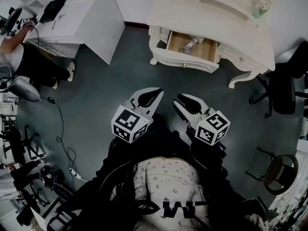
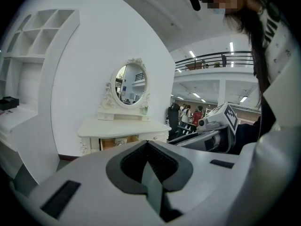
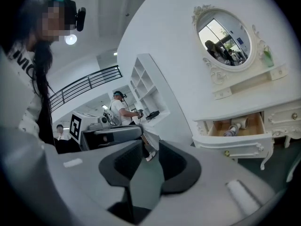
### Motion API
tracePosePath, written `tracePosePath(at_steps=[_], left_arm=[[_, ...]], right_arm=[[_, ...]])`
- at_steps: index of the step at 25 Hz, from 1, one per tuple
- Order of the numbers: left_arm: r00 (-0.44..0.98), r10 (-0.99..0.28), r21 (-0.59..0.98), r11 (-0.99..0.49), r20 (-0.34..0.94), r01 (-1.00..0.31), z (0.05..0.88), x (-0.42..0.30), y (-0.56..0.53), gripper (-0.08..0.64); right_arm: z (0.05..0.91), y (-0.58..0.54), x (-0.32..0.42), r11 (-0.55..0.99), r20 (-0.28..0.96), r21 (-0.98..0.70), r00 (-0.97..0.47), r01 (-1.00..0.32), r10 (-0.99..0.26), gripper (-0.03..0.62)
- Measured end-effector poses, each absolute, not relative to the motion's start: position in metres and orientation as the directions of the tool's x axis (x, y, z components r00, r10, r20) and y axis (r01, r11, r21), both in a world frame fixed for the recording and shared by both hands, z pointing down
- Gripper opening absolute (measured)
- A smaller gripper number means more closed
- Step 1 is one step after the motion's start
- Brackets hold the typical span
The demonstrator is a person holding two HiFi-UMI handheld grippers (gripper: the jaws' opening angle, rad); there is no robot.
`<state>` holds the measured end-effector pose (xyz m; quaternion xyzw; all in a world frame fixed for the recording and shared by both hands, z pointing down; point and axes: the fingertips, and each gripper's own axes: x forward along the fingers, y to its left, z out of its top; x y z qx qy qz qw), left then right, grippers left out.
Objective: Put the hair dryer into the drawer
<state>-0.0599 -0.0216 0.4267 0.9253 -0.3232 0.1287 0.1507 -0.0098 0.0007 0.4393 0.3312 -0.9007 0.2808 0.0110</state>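
White worktop (image 1: 72, 18) at far left, with a flat black device (image 1: 52, 8) lying on it and another person (image 1: 29, 57) bent over its edge. Below that, a thin cable (image 1: 60, 129) snakes across the dark teal floor (image 1: 106, 81).

Coming across now: the left tongs (image 1: 156, 93) are held out low over the floor. Their own view shows the tips pressed together, nothing caught between them. The marker cube (image 1: 129, 124) carries only black-and-white squares, no words.

Just beside them are the right tongs (image 1: 182, 101), tips a little spread, dark pads bare, pinching nothing.

Close under both, bold dark lettering (image 1: 180, 208) on the wearer's top is cut off, so it can't be read.

Up ahead, well apart from both tongs, is the cream carved dressing table (image 1: 211, 13). Its drawer (image 1: 208, 51) is pulled open, and the pale hair dryer (image 1: 190, 44) is lying inside on the wooden bottom.

An oval mirror (image 3: 225, 36) sits above, with a small green bottle (image 1: 260, 8) toward the table's right end.

Far right, a black office chair (image 1: 284, 88).
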Motion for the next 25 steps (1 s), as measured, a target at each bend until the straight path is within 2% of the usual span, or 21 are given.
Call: tracePosePath(at_steps=[2,8,10,25], left_arm=[[0.756,-0.56,0.196,-0.744,0.339,-0.639,0.427,-0.046,-0.005,-0.011],[0.748,-0.571,0.179,-0.741,0.34,-0.647,0.427,-0.012,0.048,-0.011],[0.745,-0.573,0.174,-0.74,0.342,-0.649,0.428,-0.003,0.065,-0.011],[0.738,-0.588,0.138,-0.743,0.332,-0.654,0.424,0.02,0.132,-0.011]], right_arm=[[0.438,0.016,0.002,0.644,0.206,-0.47,-0.784,-0.604,-0.585,0.089],[0.433,0.068,0.026,0.715,0.185,-0.398,-0.813,-0.575,-0.551,0.086],[0.434,0.084,0.033,0.729,0.183,-0.382,-0.82,-0.567,-0.542,0.055],[0.433,0.155,0.05,0.775,0.199,-0.31,-0.835,-0.55,-0.513,0.055]])
